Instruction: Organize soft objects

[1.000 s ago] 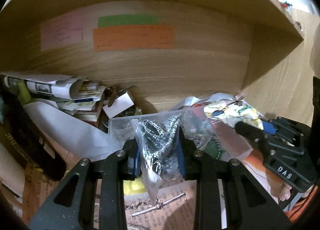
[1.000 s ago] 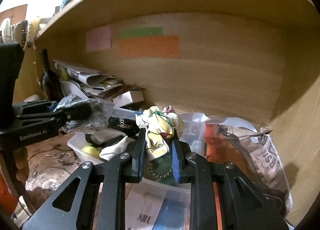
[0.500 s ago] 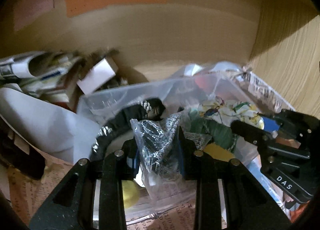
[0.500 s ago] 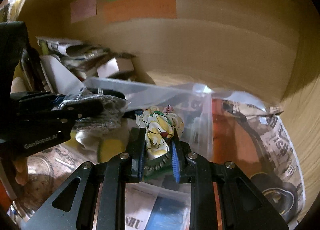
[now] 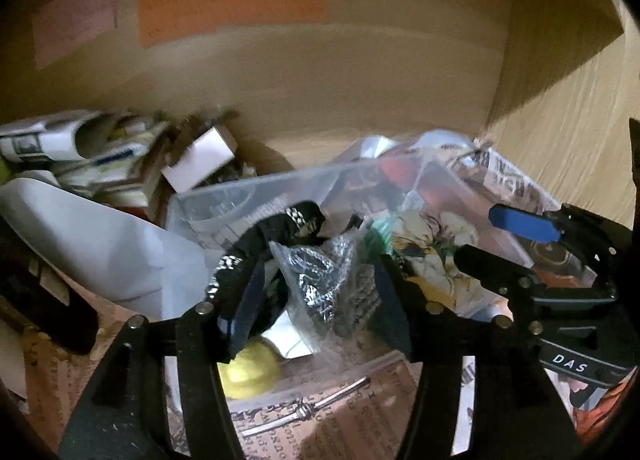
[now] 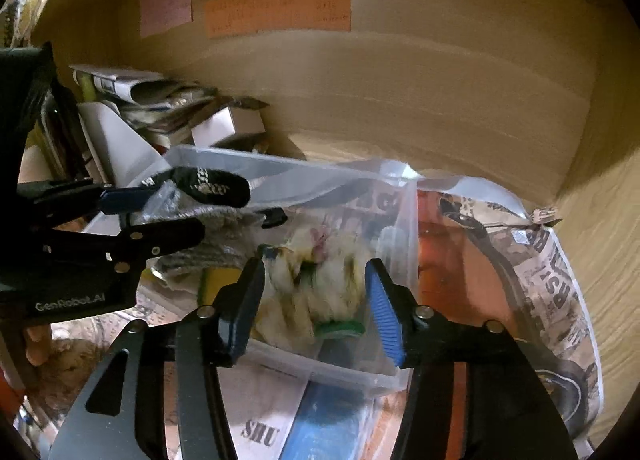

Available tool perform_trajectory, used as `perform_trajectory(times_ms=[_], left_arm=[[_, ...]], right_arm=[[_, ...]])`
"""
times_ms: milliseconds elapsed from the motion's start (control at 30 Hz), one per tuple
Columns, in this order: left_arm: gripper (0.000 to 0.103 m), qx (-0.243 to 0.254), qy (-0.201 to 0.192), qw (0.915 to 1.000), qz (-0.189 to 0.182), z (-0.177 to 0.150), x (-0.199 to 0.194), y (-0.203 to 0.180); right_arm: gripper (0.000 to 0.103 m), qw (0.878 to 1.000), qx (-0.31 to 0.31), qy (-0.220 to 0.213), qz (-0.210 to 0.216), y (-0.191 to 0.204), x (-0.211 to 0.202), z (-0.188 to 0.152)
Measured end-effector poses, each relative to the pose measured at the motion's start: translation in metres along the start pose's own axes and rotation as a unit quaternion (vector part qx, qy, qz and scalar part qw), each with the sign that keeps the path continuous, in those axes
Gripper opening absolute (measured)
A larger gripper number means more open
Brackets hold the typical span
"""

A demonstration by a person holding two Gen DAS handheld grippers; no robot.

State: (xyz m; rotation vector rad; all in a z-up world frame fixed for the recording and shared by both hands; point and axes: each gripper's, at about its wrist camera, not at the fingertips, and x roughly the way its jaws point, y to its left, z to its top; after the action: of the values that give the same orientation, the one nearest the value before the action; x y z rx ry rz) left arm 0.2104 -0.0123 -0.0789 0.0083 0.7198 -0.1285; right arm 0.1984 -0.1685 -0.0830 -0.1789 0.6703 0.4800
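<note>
A clear plastic bin [image 5: 248,187] [image 6: 280,171] sits on a wooden shelf. My left gripper [image 5: 316,292] is open above it; a clear bag of black-and-white knit [image 5: 320,280] lies loose between its fingers, beside a black patterned sock [image 5: 280,227]. My right gripper [image 6: 316,296] is open over the bin's right part; a yellow-and-white floral cloth [image 6: 320,280] with green trim lies in the bin between its fingers. The left gripper also shows in the right wrist view [image 6: 132,215], and the right gripper in the left wrist view [image 5: 508,240].
Stacked papers and a white box [image 6: 228,123] fill the shelf's left. Newspaper [image 6: 552,260] lies at the right. Coloured notes [image 6: 276,7] stick to the back wall. A yellow ball [image 5: 248,370] lies in the bin. A metal rod [image 5: 304,408] lies on printed paper below.
Both grippers moved forward and down over the bin, then opened. The knit bag and the floral cloth were let go and now rest in the bin.
</note>
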Motion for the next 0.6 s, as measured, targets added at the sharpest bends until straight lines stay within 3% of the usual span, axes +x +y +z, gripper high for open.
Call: perform_trajectory(times_ms=[300, 433, 533, 600], left_arm=[[0.063, -0.002, -0.093, 0.9956, 0.016, 0.004, -0.072, -0.002], [0.066, -0.005, -0.137, 0.9904, 0.021, 0.002, -0.107, -0.002], [0.067, -0.005, -0.163, 0.9864, 0.019, -0.002, -0.131, -0.004], [0.074, -0.005, -0.182, 0.9831, 0.02, -0.005, -0.147, -0.006]], right_arm=[[0.05, 0.997, -0.004, -0.072, 0.004, 0.007, -0.057, 0.011], [0.064, 0.993, -0.007, -0.121, 0.003, 0.012, -0.092, 0.015], [0.065, 0.989, -0.011, -0.147, 0.002, 0.017, -0.112, 0.016], [0.07, 0.986, -0.013, -0.165, 0.001, 0.02, -0.125, 0.016]])
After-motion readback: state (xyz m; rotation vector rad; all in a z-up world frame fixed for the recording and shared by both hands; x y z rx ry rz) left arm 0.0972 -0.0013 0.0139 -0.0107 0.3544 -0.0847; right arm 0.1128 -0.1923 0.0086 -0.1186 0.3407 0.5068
